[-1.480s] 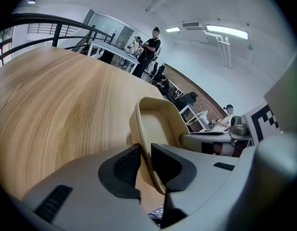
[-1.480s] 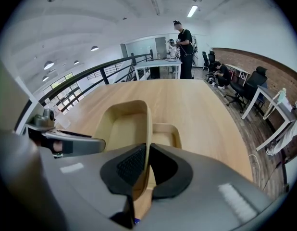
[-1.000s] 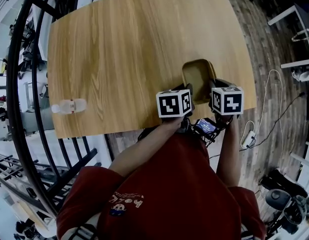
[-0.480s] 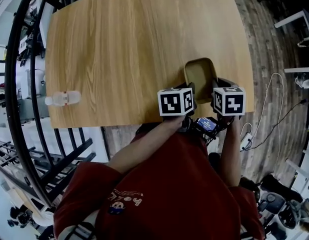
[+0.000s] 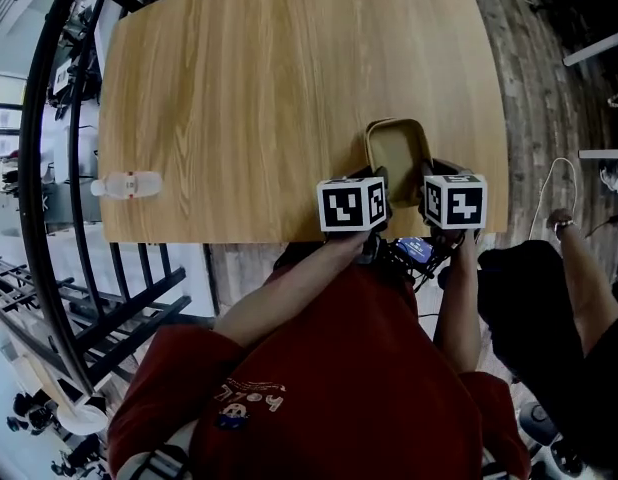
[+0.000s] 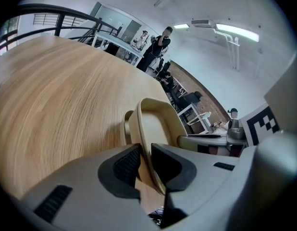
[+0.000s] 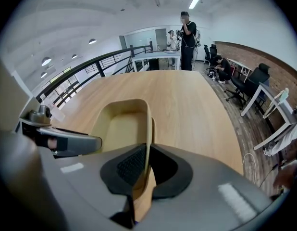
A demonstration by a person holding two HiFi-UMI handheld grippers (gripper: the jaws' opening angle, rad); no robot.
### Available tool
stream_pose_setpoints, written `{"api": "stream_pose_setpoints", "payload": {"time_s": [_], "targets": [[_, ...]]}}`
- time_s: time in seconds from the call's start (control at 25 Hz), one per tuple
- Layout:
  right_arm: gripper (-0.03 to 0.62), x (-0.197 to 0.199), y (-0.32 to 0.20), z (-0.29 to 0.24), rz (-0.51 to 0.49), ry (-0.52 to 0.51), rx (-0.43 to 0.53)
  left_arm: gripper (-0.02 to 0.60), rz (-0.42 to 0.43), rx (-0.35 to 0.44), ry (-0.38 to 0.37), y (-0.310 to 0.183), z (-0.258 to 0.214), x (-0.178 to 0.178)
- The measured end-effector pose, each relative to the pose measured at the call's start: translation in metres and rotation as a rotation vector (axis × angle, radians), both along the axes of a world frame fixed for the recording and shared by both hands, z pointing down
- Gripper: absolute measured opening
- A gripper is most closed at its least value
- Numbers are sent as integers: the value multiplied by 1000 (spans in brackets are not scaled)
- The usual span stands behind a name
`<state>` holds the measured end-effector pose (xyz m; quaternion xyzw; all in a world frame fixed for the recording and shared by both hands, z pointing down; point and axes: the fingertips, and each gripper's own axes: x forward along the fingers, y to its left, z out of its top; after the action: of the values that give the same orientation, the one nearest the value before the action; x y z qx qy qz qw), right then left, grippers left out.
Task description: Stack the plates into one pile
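Head view, tan plate (image 5: 397, 153) near the wooden table's (image 5: 239, 88) close right edge, left gripper (image 6: 145, 159) clamped on its left rim, right gripper (image 7: 147, 163) pinching its right rim, perhaps a second plate (image 6: 127, 126) nested underneath, small bottle (image 5: 126, 185) far left.

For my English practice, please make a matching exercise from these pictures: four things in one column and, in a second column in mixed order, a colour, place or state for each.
Things:
A plate
B bottle
C railing
D table

Descriptions:
1 black
2 light wood
3 tan, clamped on two sides
4 lying on its side at the left edge

Pairs: A-3, B-4, C-1, D-2
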<state>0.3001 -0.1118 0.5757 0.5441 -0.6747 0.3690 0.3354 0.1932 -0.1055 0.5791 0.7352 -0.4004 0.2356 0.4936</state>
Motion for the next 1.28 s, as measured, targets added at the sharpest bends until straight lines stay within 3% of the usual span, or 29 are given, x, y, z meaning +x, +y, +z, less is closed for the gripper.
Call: {"api": "stream_pose_setpoints", "payload": {"time_s": [0.68,1.28], "targets": [[34,-8,-21,4,-16,-27,14,75,-34,8,-13,-21,0,-9],[34,1,-12,23,21,-18,-50,74,18,-28,-65,-17,22,-3]]}}
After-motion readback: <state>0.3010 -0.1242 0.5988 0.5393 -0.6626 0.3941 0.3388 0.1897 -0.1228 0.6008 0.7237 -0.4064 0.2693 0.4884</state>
